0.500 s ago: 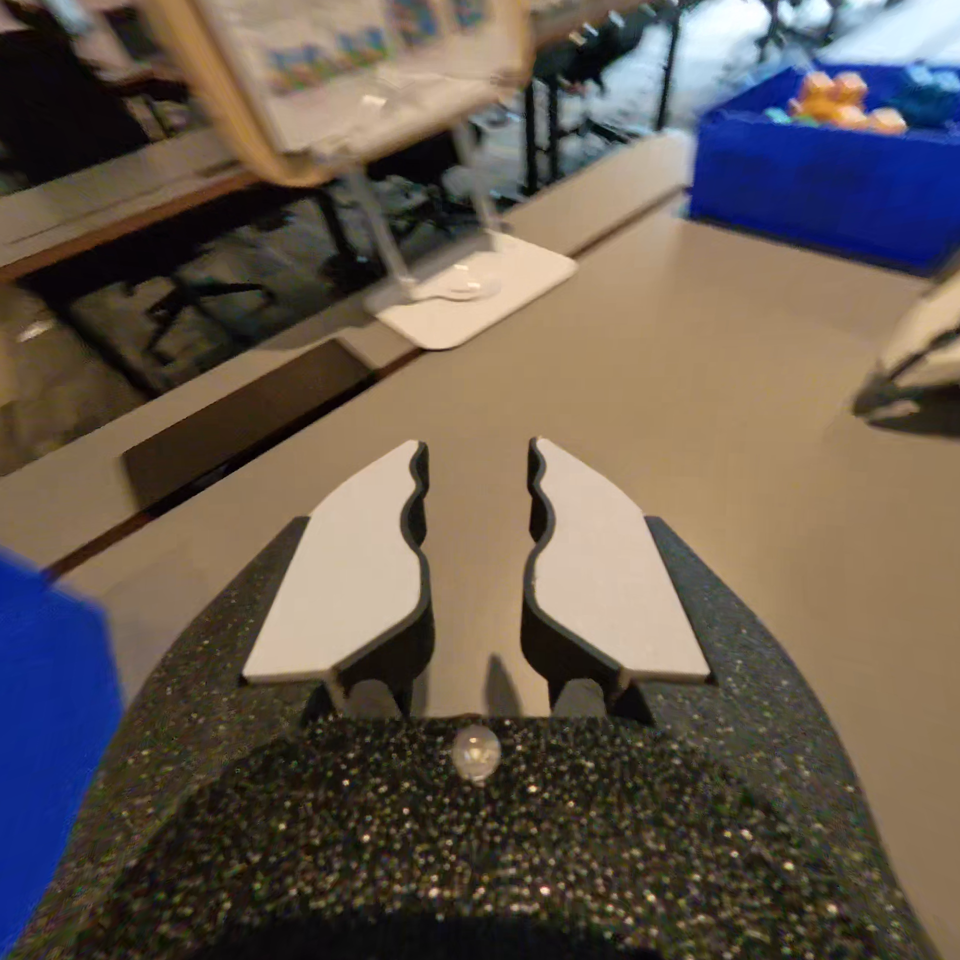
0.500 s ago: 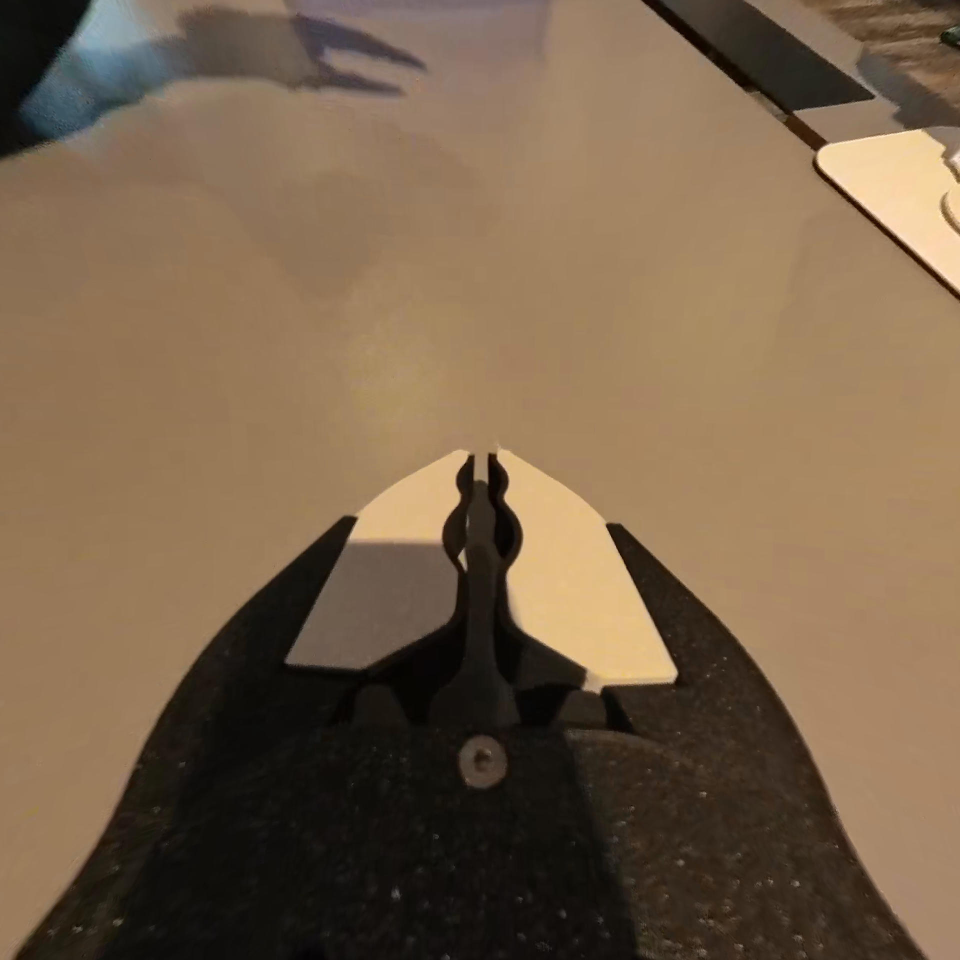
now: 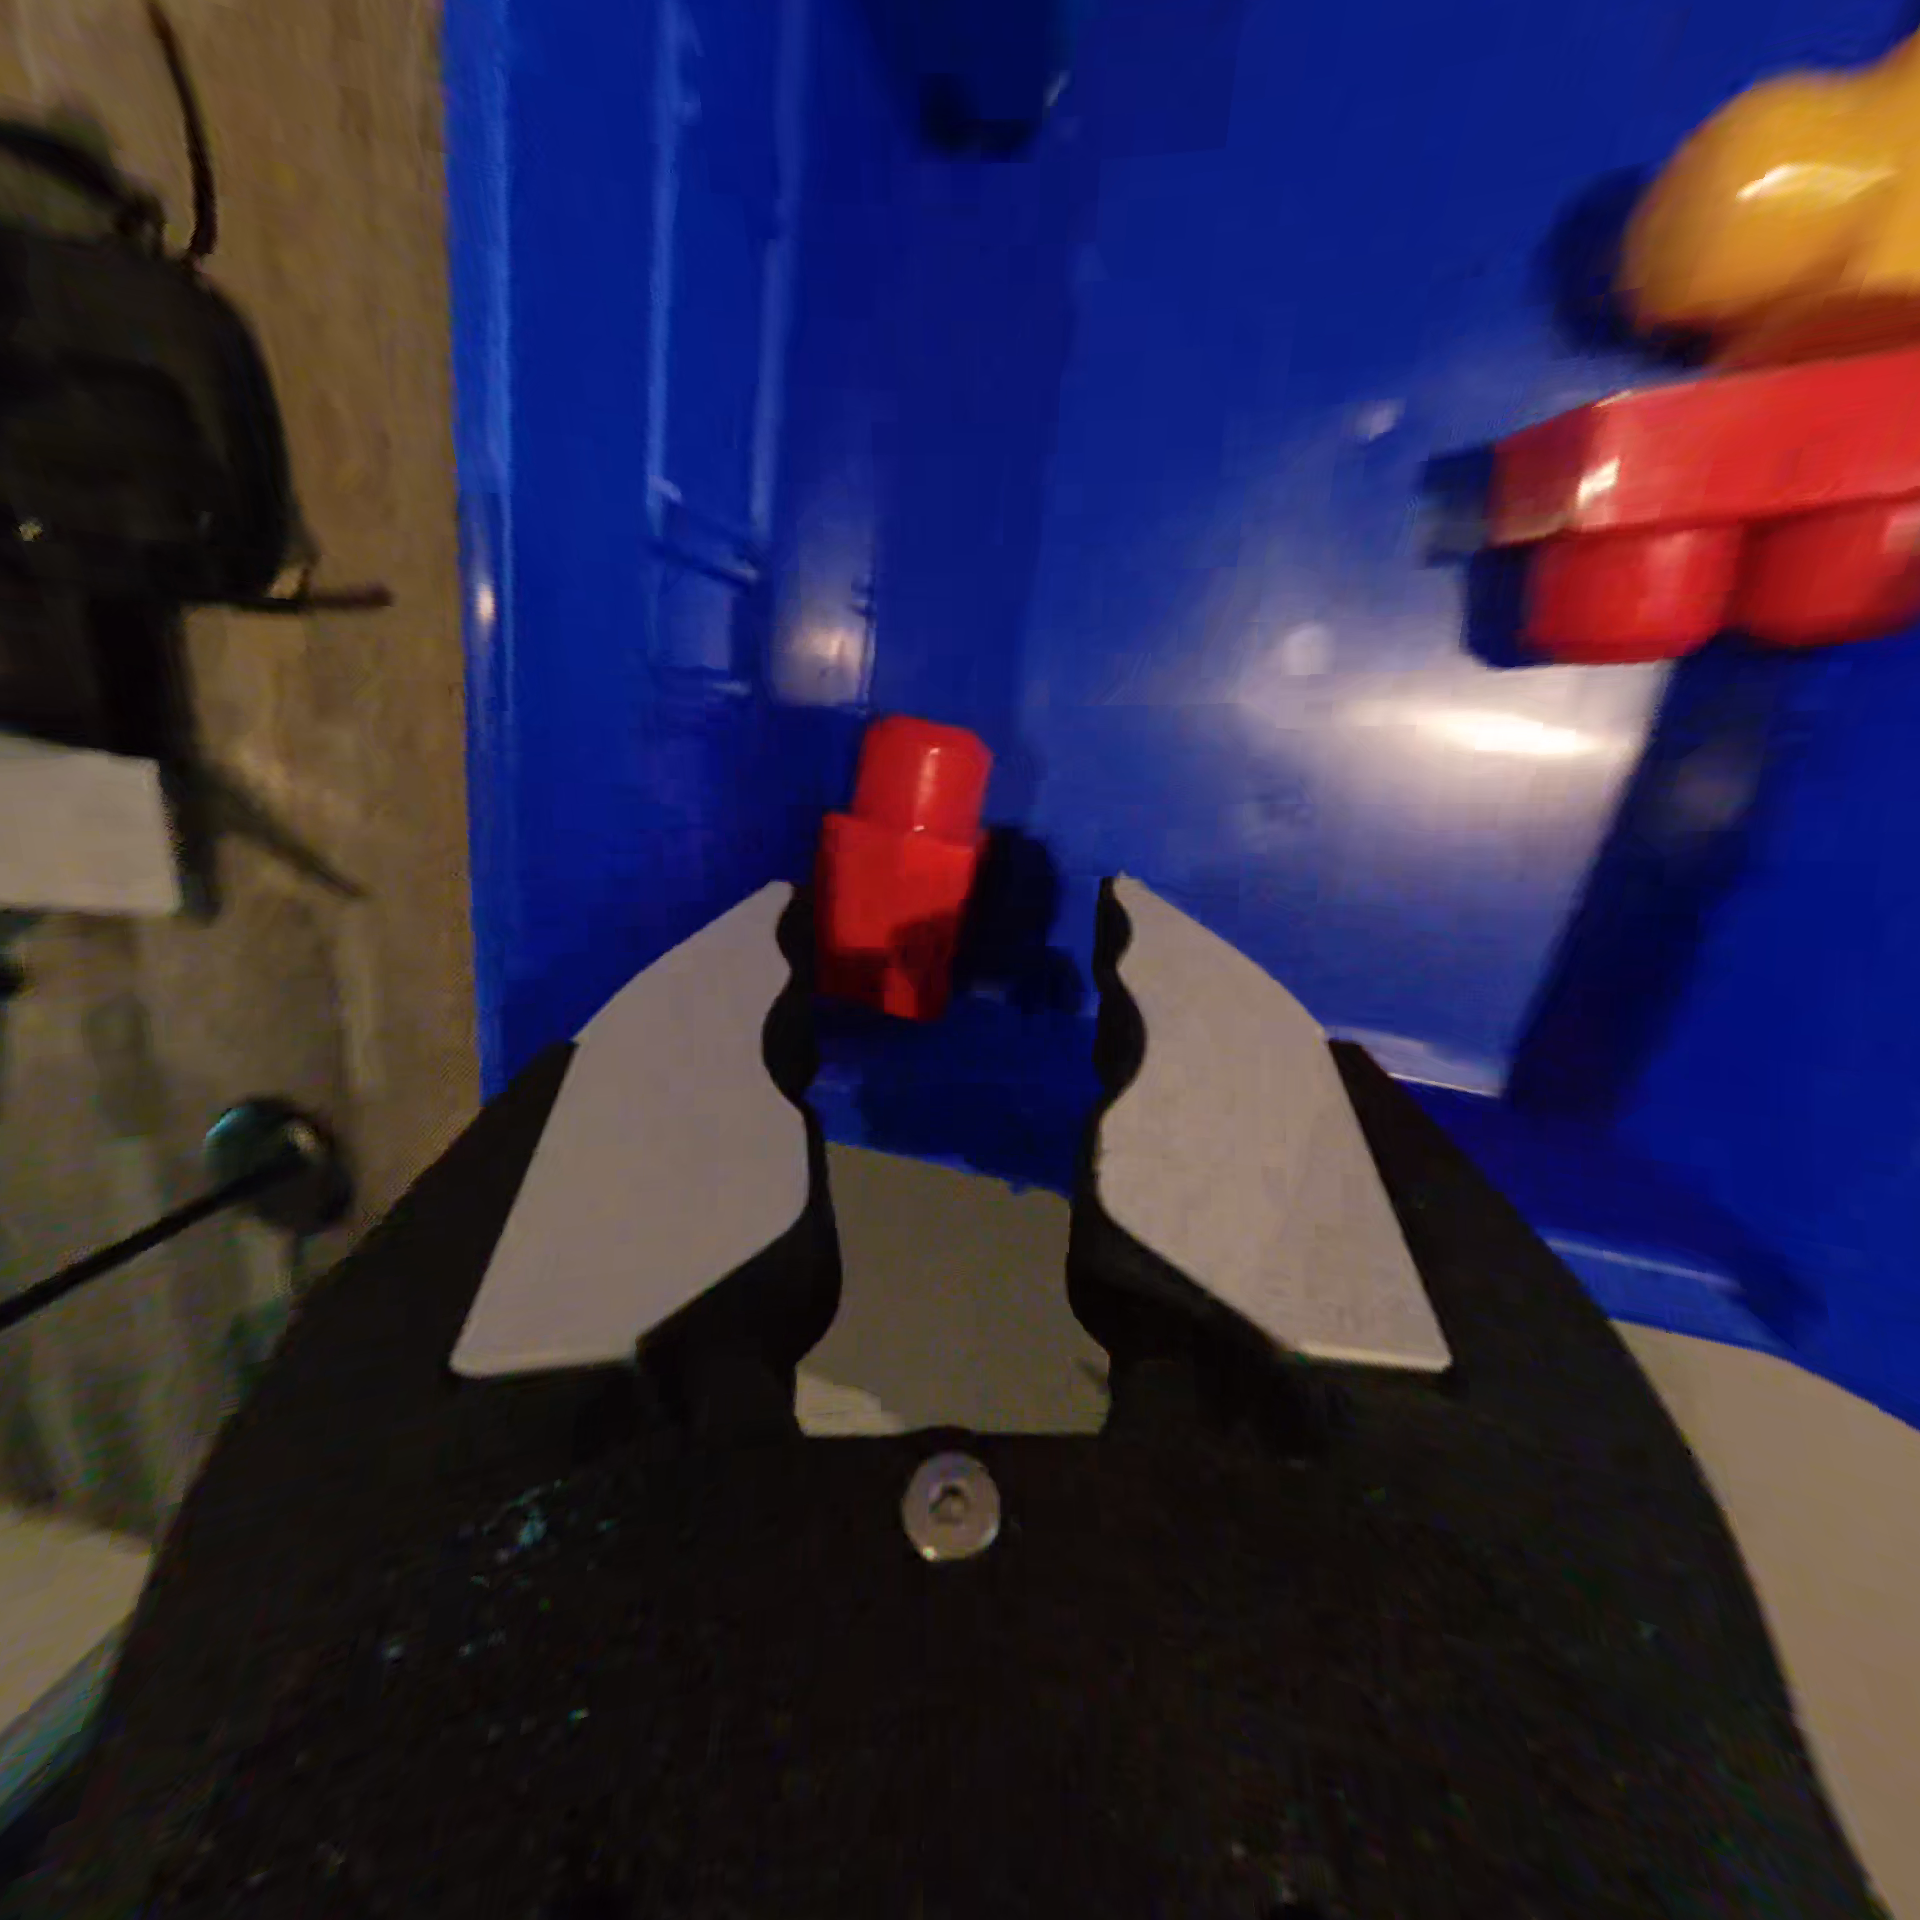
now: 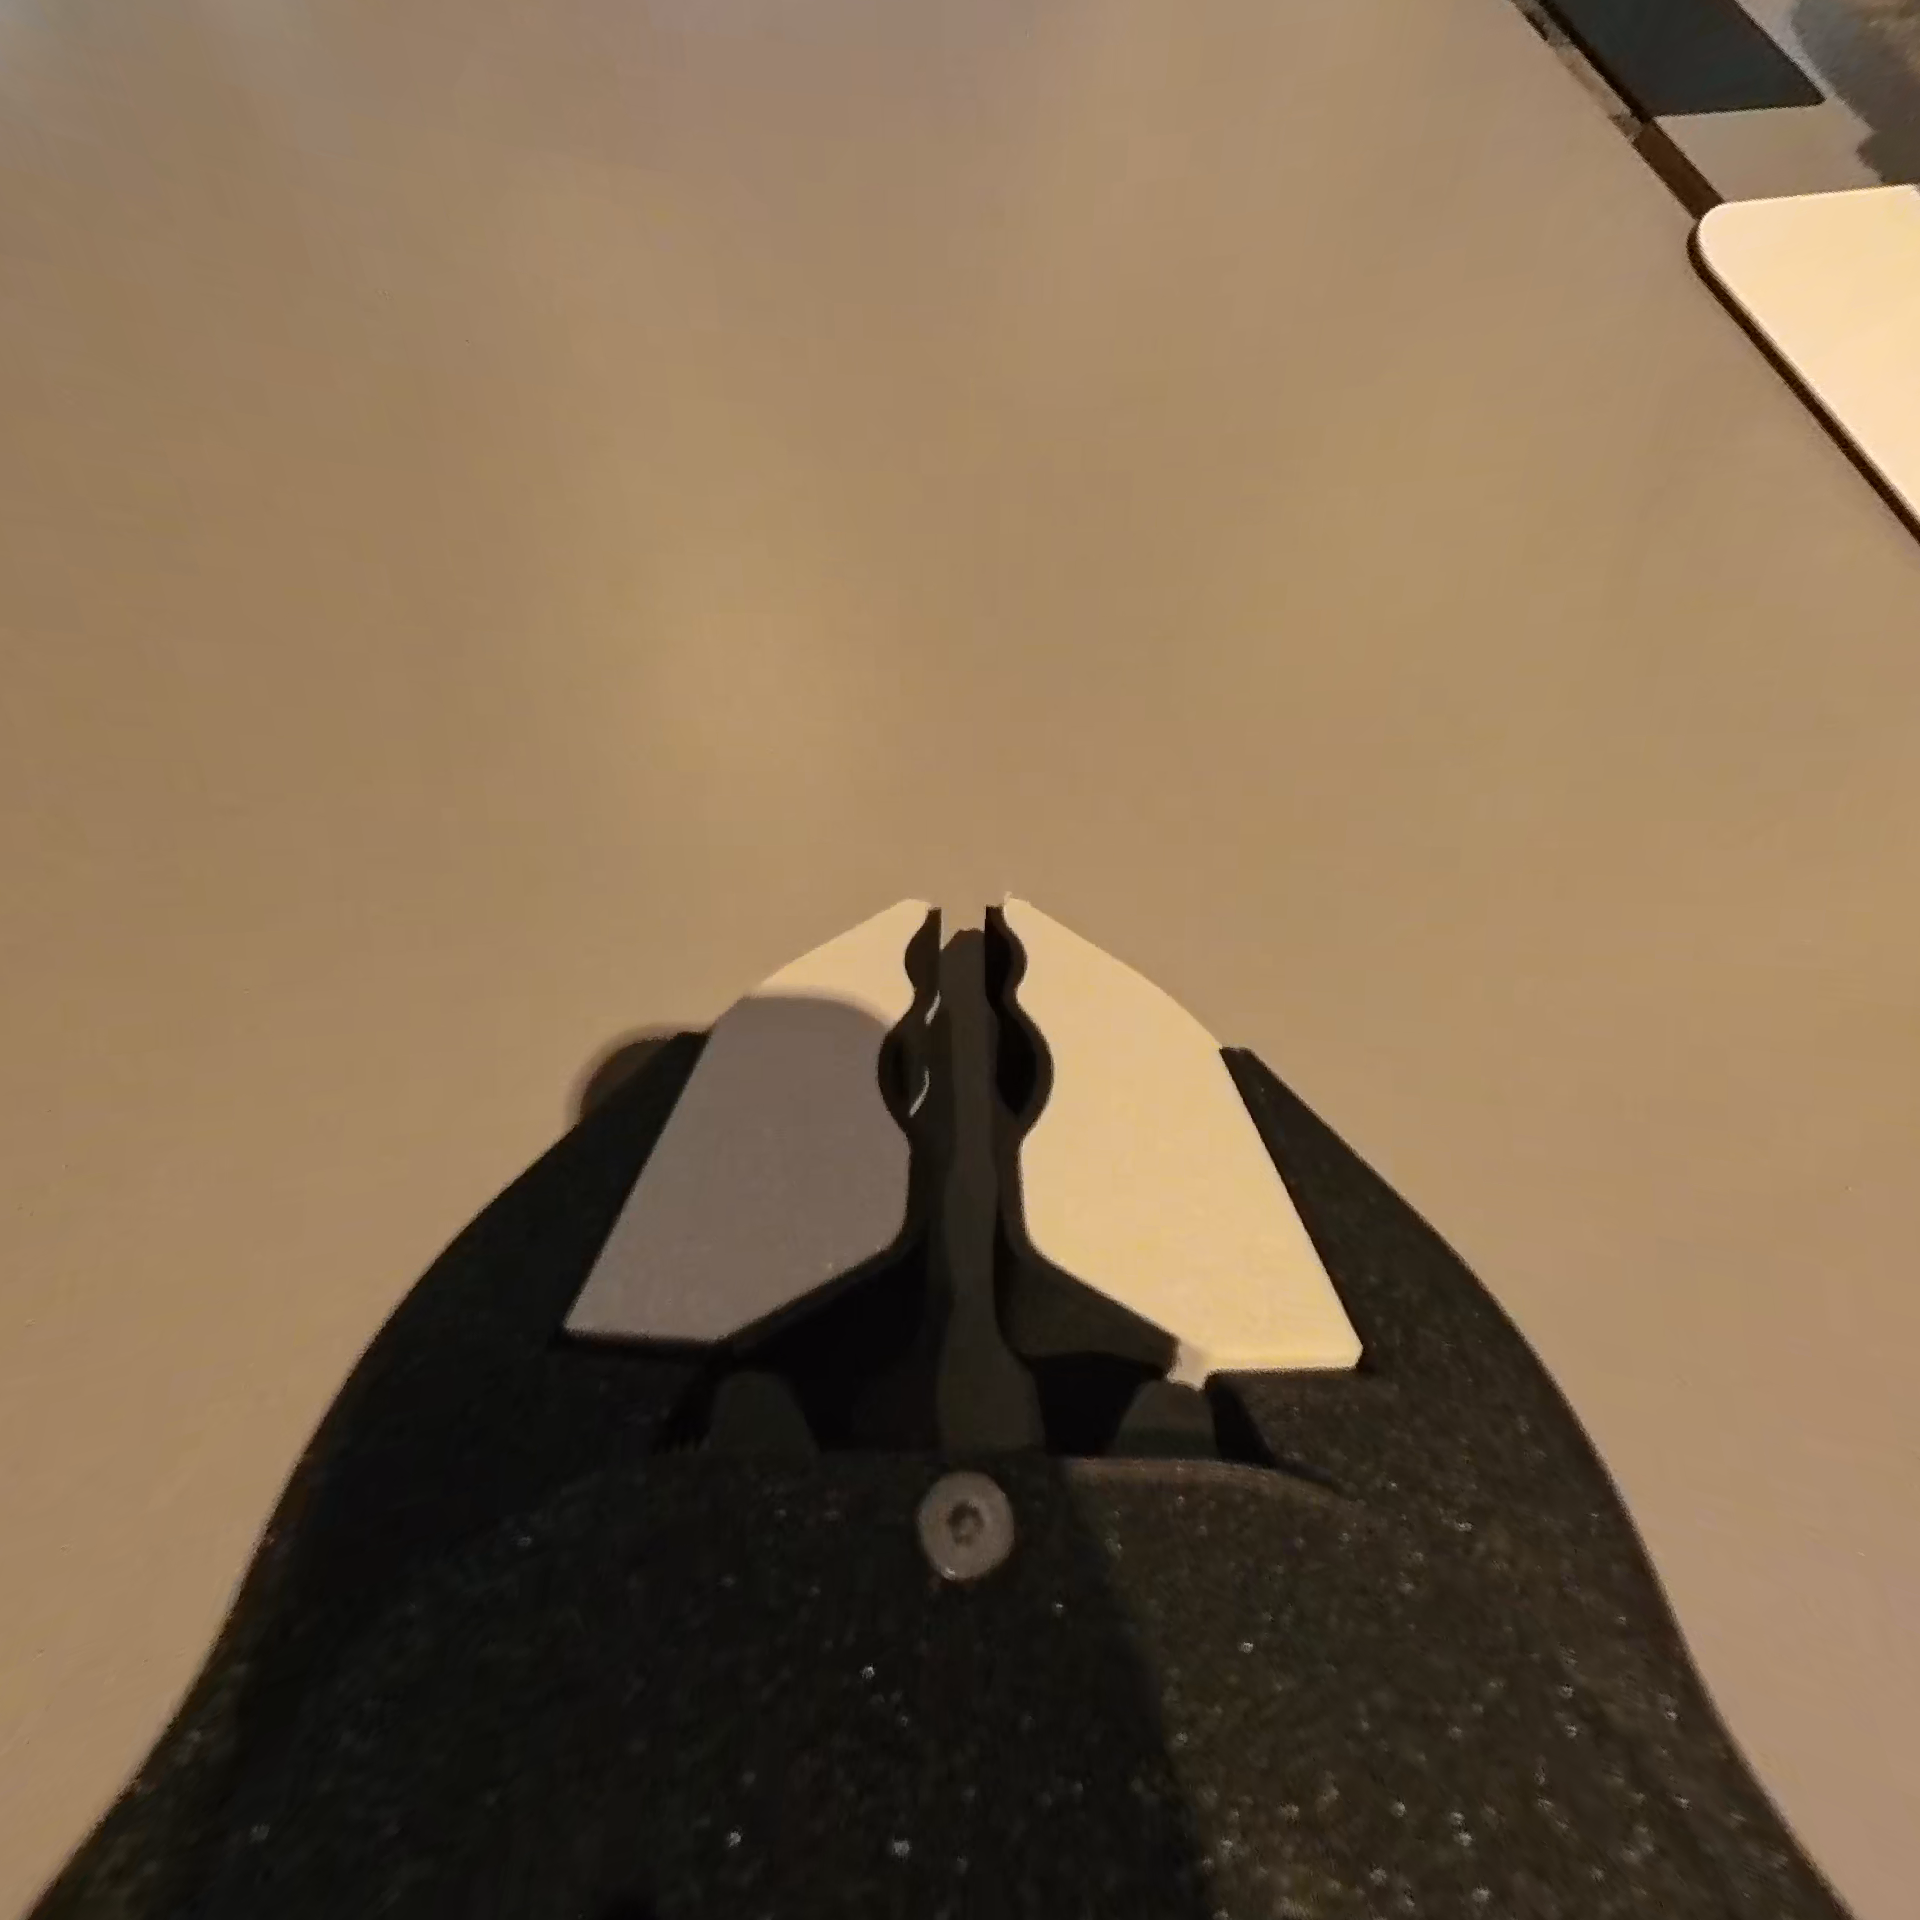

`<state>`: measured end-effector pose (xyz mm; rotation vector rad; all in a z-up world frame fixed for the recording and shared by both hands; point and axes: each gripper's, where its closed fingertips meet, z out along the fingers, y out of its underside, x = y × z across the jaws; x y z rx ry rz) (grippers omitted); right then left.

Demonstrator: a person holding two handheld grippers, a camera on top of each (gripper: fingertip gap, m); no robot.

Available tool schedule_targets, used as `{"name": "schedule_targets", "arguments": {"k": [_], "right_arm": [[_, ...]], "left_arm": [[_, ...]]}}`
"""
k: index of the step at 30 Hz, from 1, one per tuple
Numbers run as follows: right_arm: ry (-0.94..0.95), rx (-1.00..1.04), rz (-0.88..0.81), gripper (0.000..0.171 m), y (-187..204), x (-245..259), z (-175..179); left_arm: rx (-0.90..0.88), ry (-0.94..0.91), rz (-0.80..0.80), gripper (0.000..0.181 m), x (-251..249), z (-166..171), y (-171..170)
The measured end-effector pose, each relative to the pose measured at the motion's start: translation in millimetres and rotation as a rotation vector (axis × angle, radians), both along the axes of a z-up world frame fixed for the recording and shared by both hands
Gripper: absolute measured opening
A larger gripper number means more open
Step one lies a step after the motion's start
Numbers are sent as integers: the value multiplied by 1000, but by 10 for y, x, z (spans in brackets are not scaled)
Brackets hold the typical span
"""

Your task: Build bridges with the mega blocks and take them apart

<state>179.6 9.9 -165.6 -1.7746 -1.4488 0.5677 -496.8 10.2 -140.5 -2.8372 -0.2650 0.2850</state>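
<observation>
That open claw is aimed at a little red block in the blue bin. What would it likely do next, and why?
Probably slide the left hand-held gripper a little left and forward, then close. Its jaws are open, and the red block sits just beyond the tips, near the left finger rather than centred. The right hand-held gripper is shut over the bare table.

Dim, warm light; left view motion-blurred (worst at its edges), glare on the blue bin (image 3: 1299, 520).
</observation>
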Motion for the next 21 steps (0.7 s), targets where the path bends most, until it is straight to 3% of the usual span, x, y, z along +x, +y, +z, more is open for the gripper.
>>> {"name": "schedule_targets", "arguments": {"k": [1,4,15,18,21], "right_arm": [[1,1,1,8,-3,1,2],[-4,-5,6,8,-8,-2,-6],[-45,13,30,11,-54,-6,-52],[-61,30,34,12,-62,-9,-67],[-63,32,33,11,-58,-11,-69]], "left_arm": [[-40,11,2,51,-47,-74,-18],[-69,55,-4,41,-98,-147,0],[-287,138,-41,31,-122,-176,-151],[-276,158,-106,22,-97,-157,-146],[-152,157,-117,8,-16,-23,-71]]}}
